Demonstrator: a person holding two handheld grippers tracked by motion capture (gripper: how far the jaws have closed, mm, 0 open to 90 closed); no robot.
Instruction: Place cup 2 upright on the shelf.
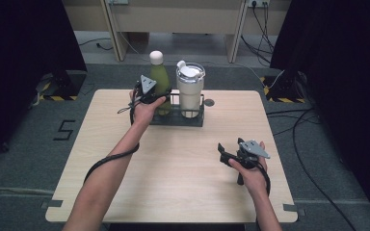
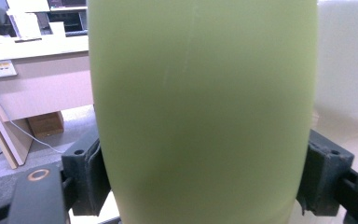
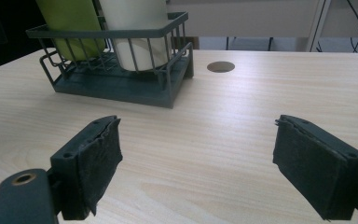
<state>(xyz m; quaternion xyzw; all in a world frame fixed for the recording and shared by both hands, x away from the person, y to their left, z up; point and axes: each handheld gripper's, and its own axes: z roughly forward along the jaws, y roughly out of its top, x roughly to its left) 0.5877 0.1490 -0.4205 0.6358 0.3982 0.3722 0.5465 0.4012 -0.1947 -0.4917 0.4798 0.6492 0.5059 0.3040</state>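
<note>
Table [image 1: 173,163] of pale wood carries a dark wire rack [image 1: 178,117] near its far edge, holding a green bottle [image 1: 160,79] with a white cap and, just beside it on the right, a cream tumbler [image 1: 191,91] with a flip lid. The left hand-held gripper [image 1: 155,95] pinches the green bottle's body, one jaw pressed against each side of it. The right hand-held gripper [image 1: 227,155] rests low over the table's near right part, jaws spread with nothing between them, well apart from the rack.
</note>
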